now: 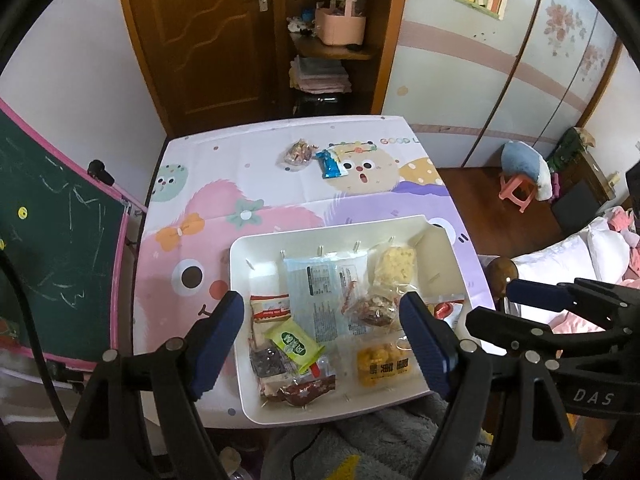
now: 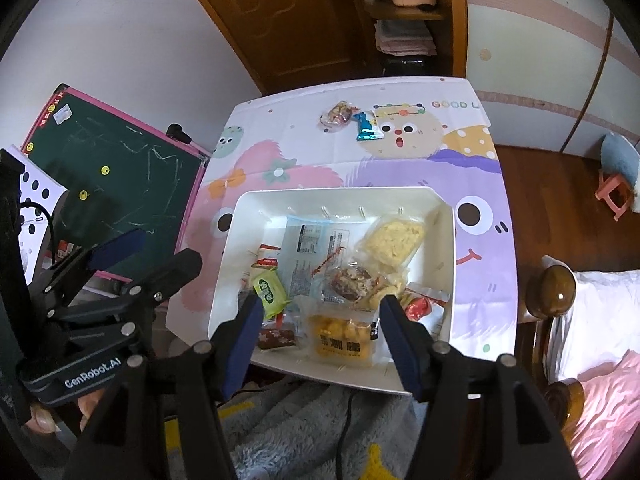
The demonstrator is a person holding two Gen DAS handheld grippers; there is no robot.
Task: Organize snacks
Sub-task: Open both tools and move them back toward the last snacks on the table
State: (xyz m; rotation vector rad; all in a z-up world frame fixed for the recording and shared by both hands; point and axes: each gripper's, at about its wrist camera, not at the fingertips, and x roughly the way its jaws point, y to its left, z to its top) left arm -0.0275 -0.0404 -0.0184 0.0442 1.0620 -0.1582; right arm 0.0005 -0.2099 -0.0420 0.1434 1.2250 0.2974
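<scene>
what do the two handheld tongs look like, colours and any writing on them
Both tongs, left and right, have black frames with silver rivets and dark blue ribbed pads. The left body reads GenRobot.AI in white; the right shows DAS.

I saw the tabletop [image 1: 280, 200] covered with a cartoon-print cloth [image 1: 224, 216] in pink and purple. A white tray [image 1: 240, 264] sat on its near part, loaded with snack packets. At the far side two items lay directly on the cloth, just beside each other: a clear bag of mixed snacks [image 1: 298, 154] and a blue packet [image 1: 331, 165].
</scene>
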